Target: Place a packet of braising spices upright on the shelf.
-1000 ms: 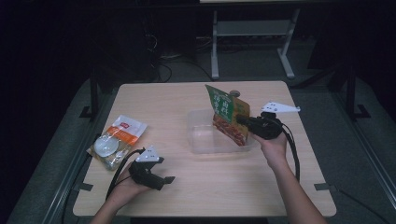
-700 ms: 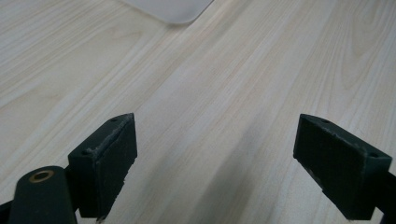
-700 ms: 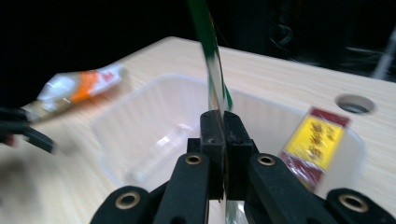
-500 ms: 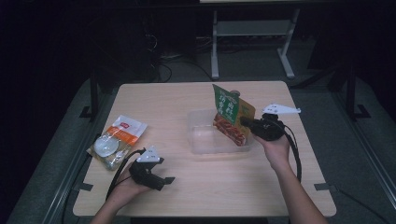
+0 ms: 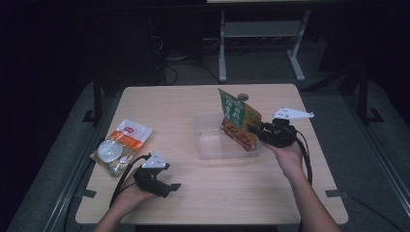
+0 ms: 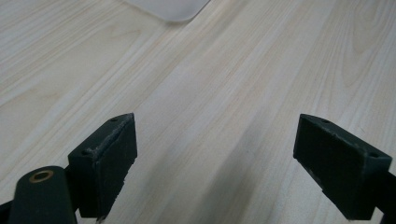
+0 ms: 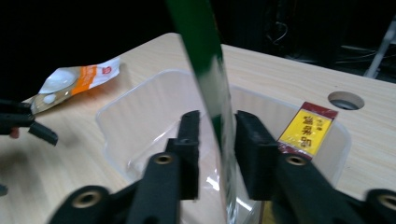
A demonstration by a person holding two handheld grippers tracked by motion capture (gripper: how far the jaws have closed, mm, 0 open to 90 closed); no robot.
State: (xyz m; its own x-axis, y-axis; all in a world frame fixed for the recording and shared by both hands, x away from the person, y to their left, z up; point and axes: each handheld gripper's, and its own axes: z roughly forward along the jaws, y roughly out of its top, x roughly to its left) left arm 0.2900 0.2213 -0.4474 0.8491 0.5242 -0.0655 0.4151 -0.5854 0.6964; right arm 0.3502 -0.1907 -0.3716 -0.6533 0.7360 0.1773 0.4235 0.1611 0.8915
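Note:
A green snack packet (image 5: 239,121) stands tilted with its lower end in a clear plastic container (image 5: 212,142) at mid-table. My right gripper (image 5: 254,129) is at the packet's right edge. In the right gripper view the packet (image 7: 205,56) runs edge-on between the jaws of my right gripper (image 7: 217,135). Those jaws have just been opening, and a gap shows beside the left pad. My left gripper (image 5: 171,186) rests near the front left of the table. Its jaws are wide open over bare wood in the left gripper view (image 6: 215,158).
An orange-and-white packet lies with a clear pouch (image 5: 123,145) at the table's left edge. A small yellow-and-red sachet (image 7: 308,128) lies by the container's far wall. Beyond it is a round hole (image 7: 345,99) in the tabletop. The container's corner (image 6: 173,8) shows ahead of the left gripper.
The green packet and my right gripper have shifted slightly to the right, over the container. The left hand has not moved.

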